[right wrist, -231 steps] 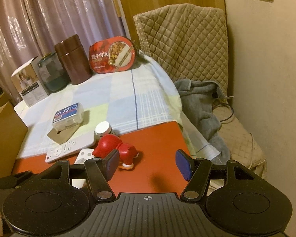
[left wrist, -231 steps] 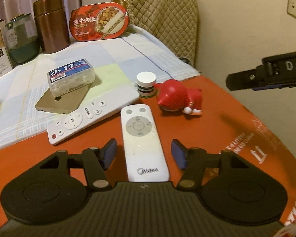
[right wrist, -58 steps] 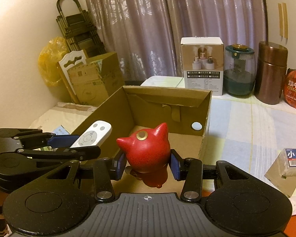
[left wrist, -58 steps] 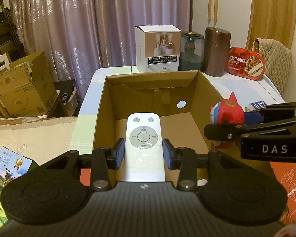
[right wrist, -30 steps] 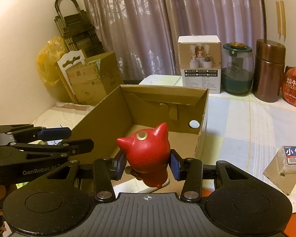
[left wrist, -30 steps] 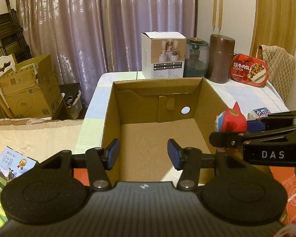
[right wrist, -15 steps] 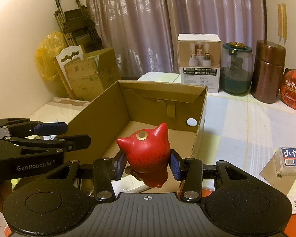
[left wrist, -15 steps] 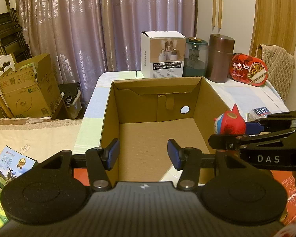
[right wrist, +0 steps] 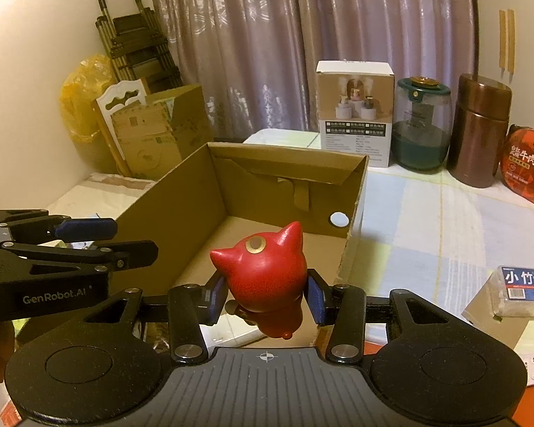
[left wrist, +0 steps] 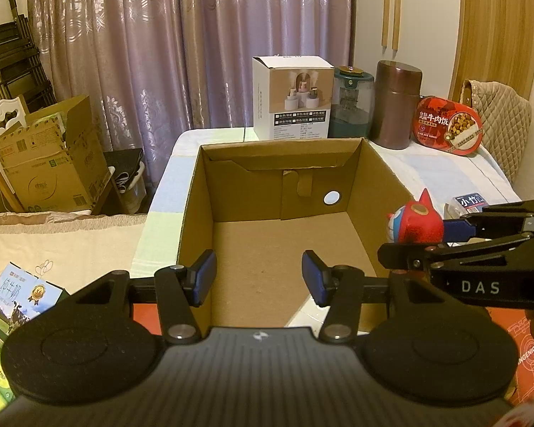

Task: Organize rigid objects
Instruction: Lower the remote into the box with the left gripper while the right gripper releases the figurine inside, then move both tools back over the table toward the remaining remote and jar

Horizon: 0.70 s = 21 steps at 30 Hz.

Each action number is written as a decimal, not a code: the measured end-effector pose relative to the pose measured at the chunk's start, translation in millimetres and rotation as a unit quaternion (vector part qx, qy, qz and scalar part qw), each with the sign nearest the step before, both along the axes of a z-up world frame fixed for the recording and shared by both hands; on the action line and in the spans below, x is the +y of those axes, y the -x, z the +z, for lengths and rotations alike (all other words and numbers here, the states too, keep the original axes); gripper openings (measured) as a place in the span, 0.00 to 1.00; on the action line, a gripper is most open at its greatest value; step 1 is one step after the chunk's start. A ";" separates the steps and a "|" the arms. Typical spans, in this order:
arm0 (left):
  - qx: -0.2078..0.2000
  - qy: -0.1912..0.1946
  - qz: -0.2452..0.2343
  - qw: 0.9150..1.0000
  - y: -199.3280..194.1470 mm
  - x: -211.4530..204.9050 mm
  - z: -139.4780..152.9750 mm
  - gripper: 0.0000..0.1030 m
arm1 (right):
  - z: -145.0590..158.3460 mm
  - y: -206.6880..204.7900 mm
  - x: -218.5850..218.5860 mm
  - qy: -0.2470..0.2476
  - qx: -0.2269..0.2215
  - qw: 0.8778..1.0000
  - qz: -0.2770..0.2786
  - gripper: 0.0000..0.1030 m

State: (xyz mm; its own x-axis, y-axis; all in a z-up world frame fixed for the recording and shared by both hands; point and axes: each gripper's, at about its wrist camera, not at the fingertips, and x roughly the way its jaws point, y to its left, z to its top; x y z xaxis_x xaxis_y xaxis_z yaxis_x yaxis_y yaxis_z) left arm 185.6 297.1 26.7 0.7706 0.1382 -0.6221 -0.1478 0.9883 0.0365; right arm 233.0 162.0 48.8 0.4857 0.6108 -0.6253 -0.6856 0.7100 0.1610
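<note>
An open cardboard box (left wrist: 192, 192) stands on the table, and the floor of it that shows is bare. My left gripper (left wrist: 259, 277) hovers over the box's near edge, open, with nothing between its blue pads. Just below its right finger a white edge (left wrist: 299, 316) shows; I cannot tell what it is. A red horned figurine (right wrist: 263, 274) is clamped in my right gripper (right wrist: 267, 295), above the near right corner of the box (right wrist: 288, 151). In the left wrist view the figurine (left wrist: 414, 222) and the right gripper (left wrist: 445, 235) come in from the right. In the right wrist view the left gripper (right wrist: 131, 238) is at the left.
At the back of the table stand a white product box (left wrist: 290, 101), a green jar (left wrist: 352, 106), a brown canister (left wrist: 397, 103) and a red food tub (left wrist: 448, 126). A small blue-labelled box (right wrist: 519, 290) lies on the right. Cardboard cartons (left wrist: 46, 163) stand on the floor at the left.
About two seconds ago the left gripper held a white remote over the box; it has since let go and stands empty. Over the last second nothing has visibly moved.
</note>
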 end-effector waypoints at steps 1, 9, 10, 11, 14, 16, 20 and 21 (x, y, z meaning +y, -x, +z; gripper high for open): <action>0.000 0.000 0.000 1.000 0.1 0.1 -0.1 0.47 | -0.1 -0.5 -0.4 0.002 0.000 1.000 -0.002 0.42; 0.000 0.001 0.000 1.000 -0.5 -0.3 1.0 0.47 | 1.1 0.8 -1.3 -0.004 -0.011 1.000 0.001 0.48; 0.000 0.001 0.001 1.000 -0.5 -0.3 0.9 0.47 | 1.4 1.0 -1.3 -0.004 -0.013 1.000 0.000 0.49; 0.000 0.001 0.001 1.000 -0.4 -0.3 1.3 0.47 | 1.8 1.3 -1.4 -0.004 -0.015 1.000 0.000 0.50; -0.001 0.001 0.001 1.000 -0.6 -0.6 1.3 0.47 | 2.9 1.9 -1.9 -0.008 -0.017 1.000 -0.001 0.51; 0.000 0.001 0.001 1.000 -0.6 -0.5 1.2 0.47 | 3.5 1.9 -2.1 -0.009 -0.018 1.000 -0.001 0.51; -0.001 0.002 0.001 1.000 0.0 -0.8 1.4 0.47 | 4.1 2.6 -2.5 -0.011 -0.019 1.000 0.000 0.52; -0.001 0.002 0.001 1.000 0.4 -0.9 1.5 0.47 | 4.3 2.8 -2.7 -0.011 -0.019 1.000 0.000 0.52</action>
